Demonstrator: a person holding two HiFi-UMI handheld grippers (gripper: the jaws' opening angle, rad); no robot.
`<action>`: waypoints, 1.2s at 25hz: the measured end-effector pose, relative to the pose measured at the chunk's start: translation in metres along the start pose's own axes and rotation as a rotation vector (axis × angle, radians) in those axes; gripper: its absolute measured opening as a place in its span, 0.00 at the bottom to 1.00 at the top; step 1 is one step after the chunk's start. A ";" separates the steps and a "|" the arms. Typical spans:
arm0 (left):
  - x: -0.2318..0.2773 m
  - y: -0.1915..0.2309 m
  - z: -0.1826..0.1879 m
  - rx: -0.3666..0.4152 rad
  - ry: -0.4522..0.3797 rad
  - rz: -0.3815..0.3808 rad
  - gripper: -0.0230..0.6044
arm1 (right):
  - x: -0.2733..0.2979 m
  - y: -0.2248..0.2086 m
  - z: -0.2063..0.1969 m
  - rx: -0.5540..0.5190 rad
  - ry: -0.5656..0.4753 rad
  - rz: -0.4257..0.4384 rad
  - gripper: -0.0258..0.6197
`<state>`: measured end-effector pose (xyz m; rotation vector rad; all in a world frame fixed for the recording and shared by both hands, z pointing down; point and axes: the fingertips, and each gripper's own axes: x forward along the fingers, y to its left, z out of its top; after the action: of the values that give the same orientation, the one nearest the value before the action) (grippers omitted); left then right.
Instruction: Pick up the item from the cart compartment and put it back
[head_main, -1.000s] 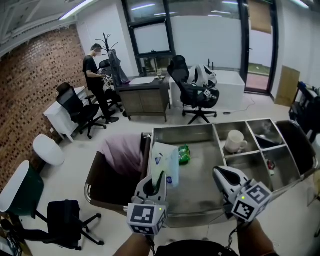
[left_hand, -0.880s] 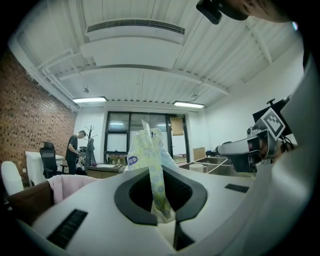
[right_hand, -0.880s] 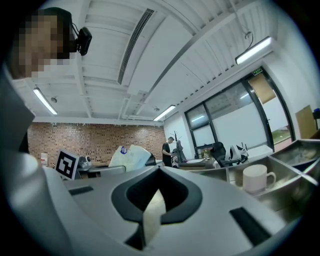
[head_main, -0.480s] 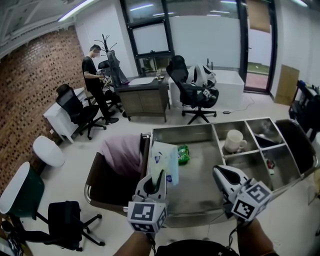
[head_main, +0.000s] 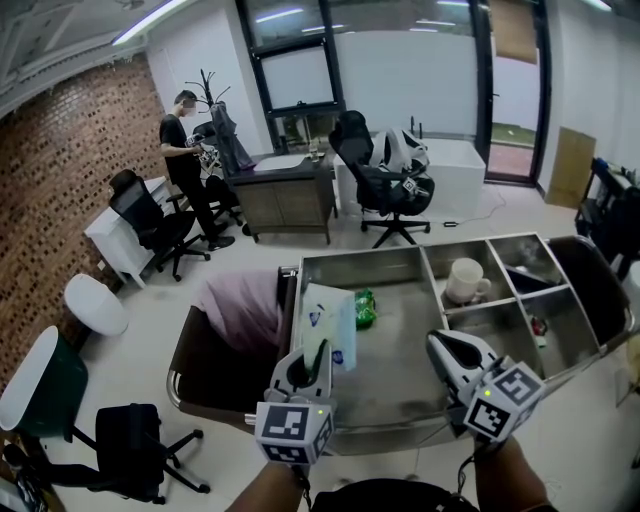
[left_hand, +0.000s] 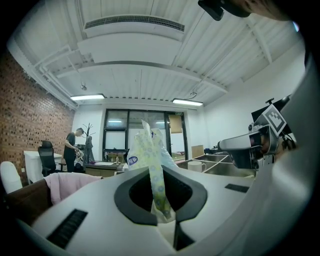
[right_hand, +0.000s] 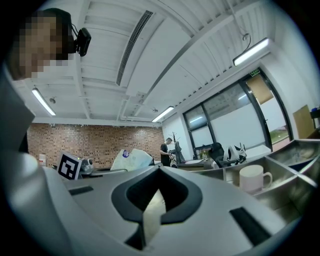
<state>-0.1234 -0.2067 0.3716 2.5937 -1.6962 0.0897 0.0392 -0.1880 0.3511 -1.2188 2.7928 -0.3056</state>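
Little had moved since the earlier frames: the packet (head_main: 328, 322) stayed lifted at the same spot, and only the background person (head_main: 184, 150) drifted slightly toward 9 o'clock.

Head view: the left gripper (head_main: 318, 352) held the packet upright over the 9 o'clock side of the cart's (head_main: 400, 262) large compartment. A green item (head_main: 367, 310) lay on the compartment floor just beside the packet, at its 2 o'clock. A mug (head_main: 463, 280) stood in a smaller compartment further toward 2 o'clock. The right gripper (head_main: 440, 345) hovered at 3 o'clock of the left one, apart from everything.

Left gripper view: the jaws were clamped on the packet's thin lower edge, and the packet rose toward 12 o'clock.

Right gripper view: the jaws met at their tips with nothing between them; the packet showed at 10 o'clock and the mug at 3 o'clock.

Progress, as judged: the pick-up was done; lowering the packet into the compartment and releasing it remained.
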 end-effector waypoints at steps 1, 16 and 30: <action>0.000 0.000 -0.001 0.001 0.001 -0.001 0.04 | 0.000 0.000 -0.001 0.000 0.000 0.000 0.07; 0.073 -0.020 0.012 0.145 0.048 -0.061 0.05 | -0.007 -0.011 0.002 -0.015 0.001 -0.024 0.07; 0.172 -0.040 -0.033 0.238 0.264 -0.140 0.05 | -0.026 -0.026 0.007 -0.008 -0.021 -0.073 0.07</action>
<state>-0.0191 -0.3455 0.4160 2.7028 -1.4900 0.6346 0.0760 -0.1872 0.3495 -1.3203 2.7392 -0.2849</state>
